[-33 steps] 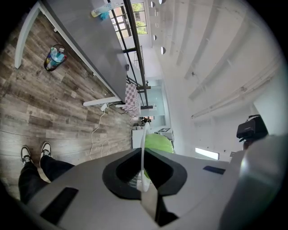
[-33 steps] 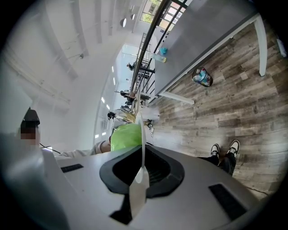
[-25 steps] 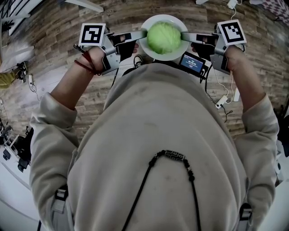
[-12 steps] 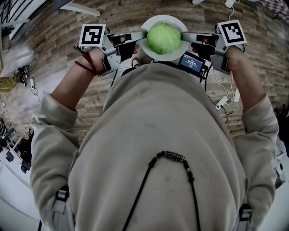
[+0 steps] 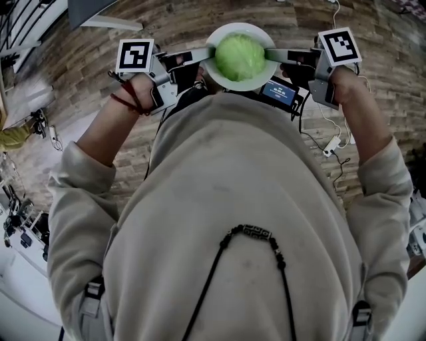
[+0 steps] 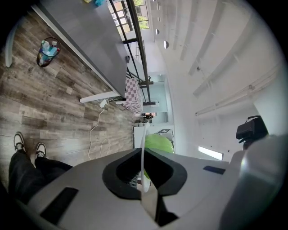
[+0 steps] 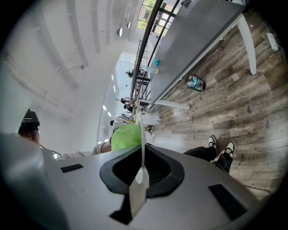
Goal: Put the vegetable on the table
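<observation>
A round green cabbage (image 5: 240, 57) lies on a white plate (image 5: 248, 86) held in the air in front of the person's chest. My left gripper (image 5: 210, 58) is shut on the plate's left rim and my right gripper (image 5: 269, 53) is shut on its right rim. In the left gripper view the plate (image 6: 143, 148) shows edge-on as a thin white line between the jaws of the left gripper (image 6: 144, 177), with the cabbage (image 6: 159, 143) behind. The right gripper view shows the same: the plate (image 7: 142, 134), the cabbage (image 7: 125, 137) and the right gripper (image 7: 141, 173).
A long grey table (image 6: 85, 40) (image 7: 193, 40) stands on the wood-plank floor, with a small waste basket (image 6: 47, 47) (image 7: 195, 83) under it. White cables and a power strip (image 5: 331, 144) lie on the floor at the right. A corner of the table (image 5: 93, 10) shows top left.
Both grippers keep their hold on the plate. The floor under it has slid in the head view, and a grey table corner has come in at the top left.
</observation>
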The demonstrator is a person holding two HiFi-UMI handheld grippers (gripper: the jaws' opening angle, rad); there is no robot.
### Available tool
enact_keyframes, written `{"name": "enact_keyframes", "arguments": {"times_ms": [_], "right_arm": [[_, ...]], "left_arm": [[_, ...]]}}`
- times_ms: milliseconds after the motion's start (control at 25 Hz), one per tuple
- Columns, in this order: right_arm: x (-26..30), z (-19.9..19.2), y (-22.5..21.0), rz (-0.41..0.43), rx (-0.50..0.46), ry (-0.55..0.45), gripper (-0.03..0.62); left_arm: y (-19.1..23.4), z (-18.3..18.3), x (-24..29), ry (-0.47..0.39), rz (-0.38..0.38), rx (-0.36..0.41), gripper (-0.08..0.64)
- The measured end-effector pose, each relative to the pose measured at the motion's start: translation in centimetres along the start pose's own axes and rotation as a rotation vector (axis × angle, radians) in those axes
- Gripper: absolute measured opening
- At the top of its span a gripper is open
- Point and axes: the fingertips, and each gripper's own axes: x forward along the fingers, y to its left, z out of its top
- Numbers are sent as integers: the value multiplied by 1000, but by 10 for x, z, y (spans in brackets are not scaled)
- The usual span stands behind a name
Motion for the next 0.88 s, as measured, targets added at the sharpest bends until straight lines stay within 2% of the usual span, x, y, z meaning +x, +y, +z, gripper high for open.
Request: {"name": "enact_keyframes", "arguments": {"times_ms": [120, 400, 720, 880], "right_arm": [[-6, -1, -3, 4, 27, -14, 28], [-7, 17, -4, -27, 7, -51, 28], [-3, 82, 3, -27, 17, -112, 28], [17, 127, 1, -39, 44, -119, 28]], "left_arm": [[-1, 3, 7, 16, -9, 2, 17], [2, 23, 6, 34, -12, 13, 18], [-8, 91, -1, 89, -24, 34, 18], [1, 139, -21, 86, 14, 19, 18]]}}
